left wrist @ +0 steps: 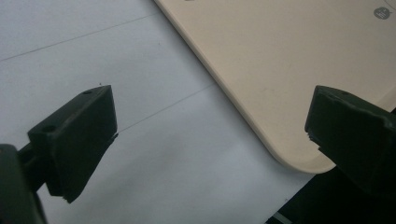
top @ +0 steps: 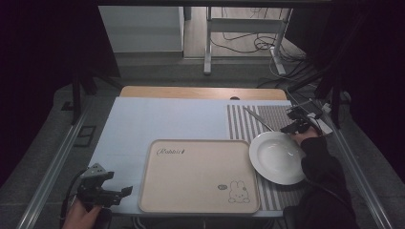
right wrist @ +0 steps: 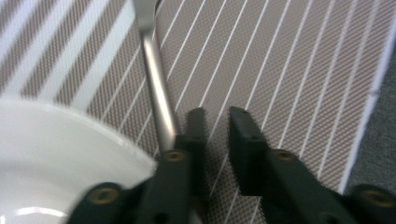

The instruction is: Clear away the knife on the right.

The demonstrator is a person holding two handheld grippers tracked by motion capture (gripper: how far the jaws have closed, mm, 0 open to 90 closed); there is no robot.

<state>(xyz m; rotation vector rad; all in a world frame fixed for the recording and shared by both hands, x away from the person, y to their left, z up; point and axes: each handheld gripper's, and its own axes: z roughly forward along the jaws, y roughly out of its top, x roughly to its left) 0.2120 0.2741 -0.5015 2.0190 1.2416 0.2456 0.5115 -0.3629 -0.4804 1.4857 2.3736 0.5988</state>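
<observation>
Reaching for slim silver utensil handle (right wrist: 156, 88) on striped brown placemat (right wrist: 289, 70), just far of white round plate (top: 277, 157). Your right gripper (right wrist: 215, 116) fingers narrow, empty, handle just outside them; shift over, straddle it, close. Left gripper (left wrist: 205, 135) fingers wide, idle at beige tray (left wrist: 280, 60) corner.

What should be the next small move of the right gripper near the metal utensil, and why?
Probably shift the right gripper sideways toward the metal utensil so the handle comes between its jaws, then close. The jaws stand slightly apart with nothing between them, and the handle lies just outside one jaw, beside the white plate on the striped mat.
</observation>
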